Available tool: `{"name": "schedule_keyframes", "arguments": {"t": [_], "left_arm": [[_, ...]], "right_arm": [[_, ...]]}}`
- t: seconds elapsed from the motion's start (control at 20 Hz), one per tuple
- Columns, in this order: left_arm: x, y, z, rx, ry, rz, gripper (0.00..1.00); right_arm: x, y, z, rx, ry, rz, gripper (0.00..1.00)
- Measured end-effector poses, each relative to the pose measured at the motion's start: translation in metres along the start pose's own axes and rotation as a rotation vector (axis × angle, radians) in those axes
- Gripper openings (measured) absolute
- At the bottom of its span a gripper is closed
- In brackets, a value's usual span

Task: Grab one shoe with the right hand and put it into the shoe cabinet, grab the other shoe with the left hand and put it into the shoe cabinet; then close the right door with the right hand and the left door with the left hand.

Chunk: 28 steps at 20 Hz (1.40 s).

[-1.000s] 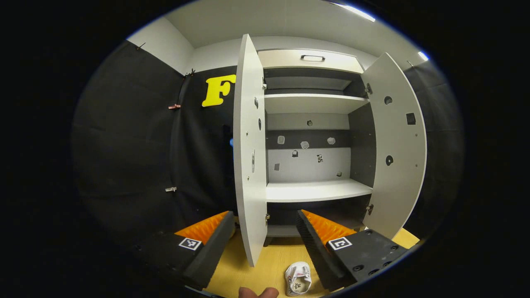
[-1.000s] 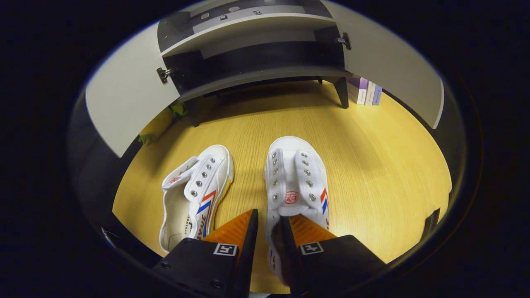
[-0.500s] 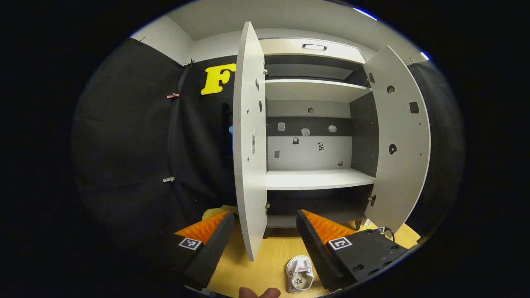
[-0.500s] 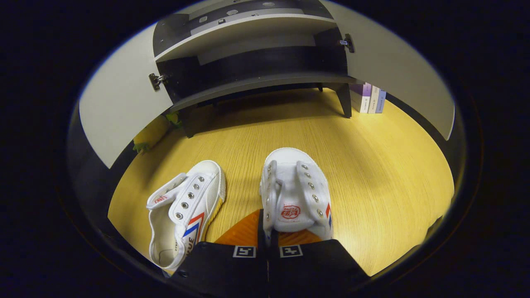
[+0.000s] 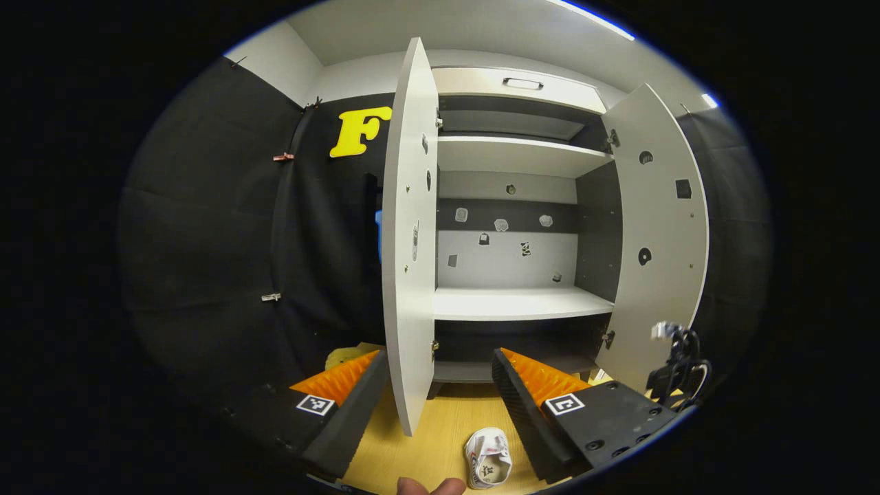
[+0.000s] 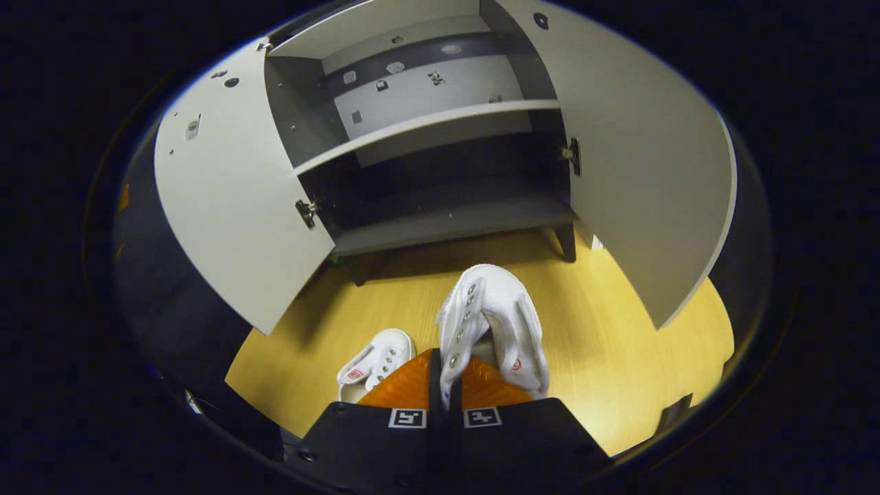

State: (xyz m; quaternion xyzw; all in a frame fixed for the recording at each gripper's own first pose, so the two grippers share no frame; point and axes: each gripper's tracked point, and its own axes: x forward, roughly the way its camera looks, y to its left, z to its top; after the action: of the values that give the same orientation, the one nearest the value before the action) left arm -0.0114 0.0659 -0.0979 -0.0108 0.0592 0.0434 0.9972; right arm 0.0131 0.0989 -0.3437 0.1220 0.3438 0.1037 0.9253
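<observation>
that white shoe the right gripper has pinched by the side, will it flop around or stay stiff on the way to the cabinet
Probably floppy: the white shoe looks like thin canvas, its side wall folded where the right gripper pinches it. It seems light, hanging off the floor from that pinch. With such a narrow hold it may swing or twist.

My right tongs (image 6: 445,371) are pinched tight, both fingers pressing on the side wall of a white shoe (image 6: 496,322) lifted off the floor. My left tongs (image 5: 440,385) are spread wide and hold nothing, pointing level and forward. My fingertip (image 5: 430,487) shows beneath them.
</observation>
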Motion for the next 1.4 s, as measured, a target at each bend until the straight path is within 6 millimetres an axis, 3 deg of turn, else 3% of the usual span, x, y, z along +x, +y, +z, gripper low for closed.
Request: {"name": "schedule_keyframes", "arguments": {"t": [0.25, 0.4, 0.6, 0.85, 1.1, 1.2, 1.4], "left_arm": [[-0.001, -0.005, 0.004, 0.002, -0.006, -0.014, 0.95], [-0.003, -0.010, 0.006, 0.002, -0.014, -0.028, 0.95], [-0.007, -0.020, 0.004, -0.010, -0.012, -0.055, 0.95], [-0.004, -0.023, 0.001, -0.021, -0.016, -0.067, 0.95], [0.004, -0.023, -0.005, -0.053, -0.001, -0.073, 0.95], [0.009, -0.019, -0.008, -0.051, 0.006, -0.062, 0.95], [0.016, -0.014, -0.012, -0.063, 0.015, -0.043, 0.95]], "right_arm": [[-0.031, 0.027, 0.102, -0.013, -0.074, 0.001, 0.05], [-0.030, 0.038, 0.158, -0.021, -0.110, 0.006, 0.05], [-0.009, 0.044, 0.227, -0.079, -0.144, -0.008, 0.05], [0.039, 0.040, 0.303, -0.165, -0.179, -0.061, 0.05], [0.106, 0.012, 0.351, -0.250, -0.143, -0.156, 0.05], [0.135, 0.000, 0.365, -0.266, -0.125, -0.191, 0.05], [0.187, -0.022, 0.370, -0.325, -0.058, -0.250, 0.05]]}}
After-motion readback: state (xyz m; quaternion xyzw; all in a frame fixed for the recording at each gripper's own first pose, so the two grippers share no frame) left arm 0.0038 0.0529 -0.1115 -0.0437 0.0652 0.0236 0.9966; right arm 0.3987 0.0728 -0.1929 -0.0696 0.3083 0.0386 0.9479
